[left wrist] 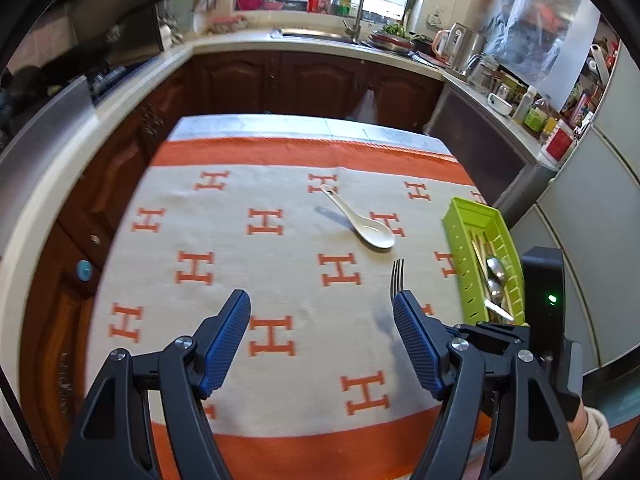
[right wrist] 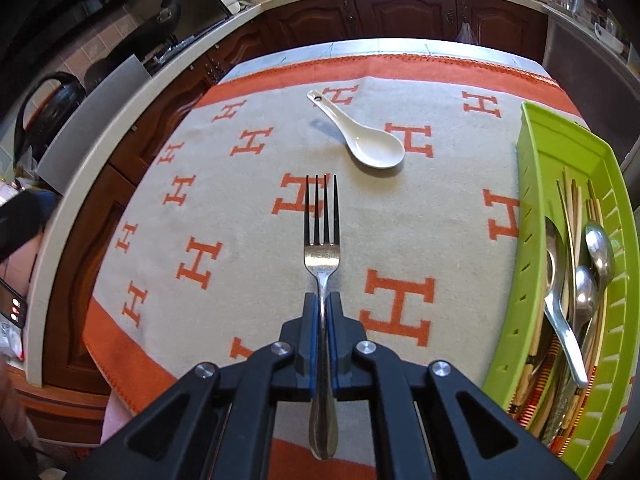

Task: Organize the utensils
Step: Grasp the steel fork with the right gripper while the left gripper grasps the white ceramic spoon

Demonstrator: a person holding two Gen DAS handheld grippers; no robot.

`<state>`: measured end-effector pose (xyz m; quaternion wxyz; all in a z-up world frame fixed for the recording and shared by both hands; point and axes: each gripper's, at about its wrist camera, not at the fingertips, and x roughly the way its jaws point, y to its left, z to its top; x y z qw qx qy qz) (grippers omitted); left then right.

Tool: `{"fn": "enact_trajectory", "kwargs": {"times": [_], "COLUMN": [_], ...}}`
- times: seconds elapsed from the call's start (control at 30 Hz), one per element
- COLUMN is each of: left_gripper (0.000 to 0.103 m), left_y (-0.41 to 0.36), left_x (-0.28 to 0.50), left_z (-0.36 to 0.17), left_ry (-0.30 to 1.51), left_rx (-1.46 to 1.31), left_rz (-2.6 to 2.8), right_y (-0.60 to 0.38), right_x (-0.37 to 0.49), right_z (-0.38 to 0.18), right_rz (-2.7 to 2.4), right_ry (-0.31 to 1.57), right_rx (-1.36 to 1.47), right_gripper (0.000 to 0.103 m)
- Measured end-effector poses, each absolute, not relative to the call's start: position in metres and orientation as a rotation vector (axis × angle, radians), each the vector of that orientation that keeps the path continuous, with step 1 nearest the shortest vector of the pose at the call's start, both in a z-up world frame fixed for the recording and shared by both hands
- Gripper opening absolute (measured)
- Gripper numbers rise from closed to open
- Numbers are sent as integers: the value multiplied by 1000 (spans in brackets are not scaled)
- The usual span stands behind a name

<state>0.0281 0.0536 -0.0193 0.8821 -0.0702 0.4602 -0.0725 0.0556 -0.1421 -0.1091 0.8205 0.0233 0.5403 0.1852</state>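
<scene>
Now, right gripper jaws clamped on fork handle, left gripper jaws wide apart, empty.

The left wrist camera sits behind its tongs, raised above the tabletop and facing forward toward the kitchen sink and window. The right wrist camera sits behind its tongs, lower and nearer the surface, facing the same general direction. Both views share the white spoon, the green tray at right, and the fork, which the left view appears to show only partly.
</scene>
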Motion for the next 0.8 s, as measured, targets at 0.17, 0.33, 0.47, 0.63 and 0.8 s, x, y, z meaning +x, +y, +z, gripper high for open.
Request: {"fn": "enact_trajectory", "kwargs": {"times": [0.17,0.33,0.47,0.63,0.8], "left_gripper": [72,72,72,72,71], "left_y": [48,34,18,11,11], "left_x": [65,111,144,176,199], "left_z": [-45,-75,-99,-125,-145], "left_ry": [997,1004,1000,1020,1016], "left_rx": [-248,-285,-242,-255,-283], "left_rz": [-214,-238,-248,-267,-275], "right_y": [-155,-173,-186,-198,-207], "right_x": [56,62,76,100,121], "right_z": [-94,-77,-67,-63,-68], "right_rz": [396,375,341,291,254], "right_ry": [1121,1082,1056,1035,1035], "right_rx": [94,133,162,181,206], "right_gripper": [4,4,4,4,4]}}
